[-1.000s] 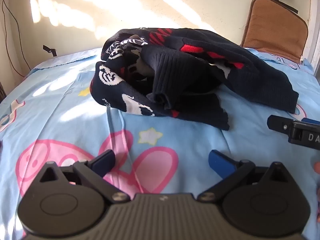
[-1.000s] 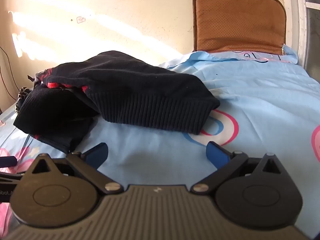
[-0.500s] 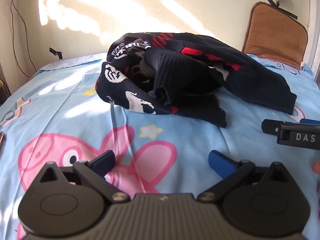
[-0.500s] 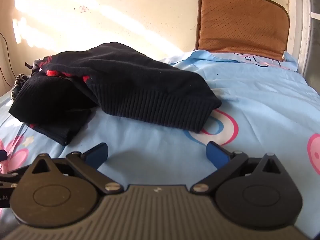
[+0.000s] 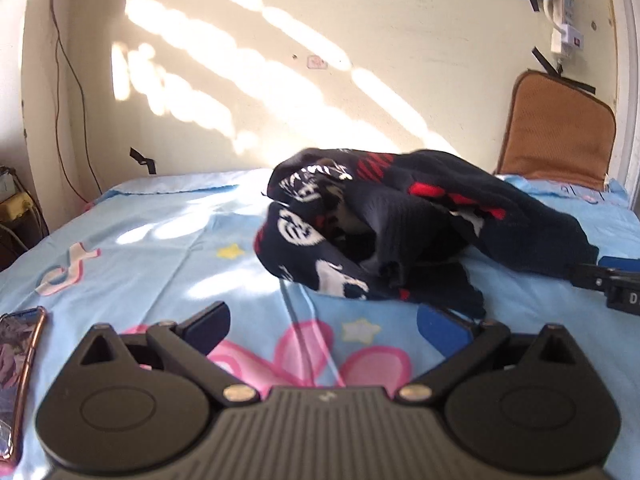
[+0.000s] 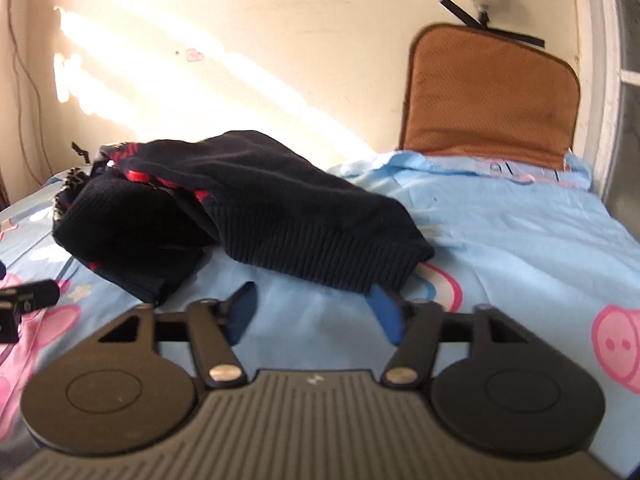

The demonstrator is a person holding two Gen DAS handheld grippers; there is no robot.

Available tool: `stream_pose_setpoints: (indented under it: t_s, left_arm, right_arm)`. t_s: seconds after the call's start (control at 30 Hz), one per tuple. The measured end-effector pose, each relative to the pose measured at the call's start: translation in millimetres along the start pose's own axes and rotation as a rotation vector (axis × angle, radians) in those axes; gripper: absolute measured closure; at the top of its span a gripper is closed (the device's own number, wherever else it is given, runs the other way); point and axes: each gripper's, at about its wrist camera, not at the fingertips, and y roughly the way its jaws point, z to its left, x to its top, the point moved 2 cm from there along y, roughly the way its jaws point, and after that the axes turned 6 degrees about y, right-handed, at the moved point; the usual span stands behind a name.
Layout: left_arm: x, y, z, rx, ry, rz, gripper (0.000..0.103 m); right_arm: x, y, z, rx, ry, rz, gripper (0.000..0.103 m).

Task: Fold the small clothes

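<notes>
One crumpled navy knitted sweater with red and white pattern [image 5: 400, 240], on my light blue cartoon bedsheet [image 5: 160, 240], long axis across, ribbed hem rightward. My left gripper [image 5: 324, 320]: spread wide, empty. My right gripper [image 6: 314, 312]: just been closing, half-narrowed, nothing between, short of the hem.

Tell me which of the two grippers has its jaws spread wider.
The left gripper: its blue fingers stand far apart over bare sheet. The right gripper has just been closing, with nothing between its fingers.
</notes>
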Motion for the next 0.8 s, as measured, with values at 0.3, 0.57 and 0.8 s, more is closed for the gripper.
stream_pose_setpoints:
  t_s: [0.3,0.57,0.8]
  left_arm:
    - [-6.5,28.0,15.2,-0.11,-0.089,0.06,0.011]
    - [6.1,1.6,10.8,-0.26,-0.114,-0.048,0.015]
    - [47.3,58.0,-36.1,-0.258,-0.019,0.055,0.052]
  right_arm:
    - [62.8,23.7,86.7,0.176,-0.455,-0.047,0.066]
    - [123.1,50.4,62.7,0.149,-0.307,-0.052,0.096]
    - [183.9,41.4,4.3,0.082,-0.113,-0.102,0.096]
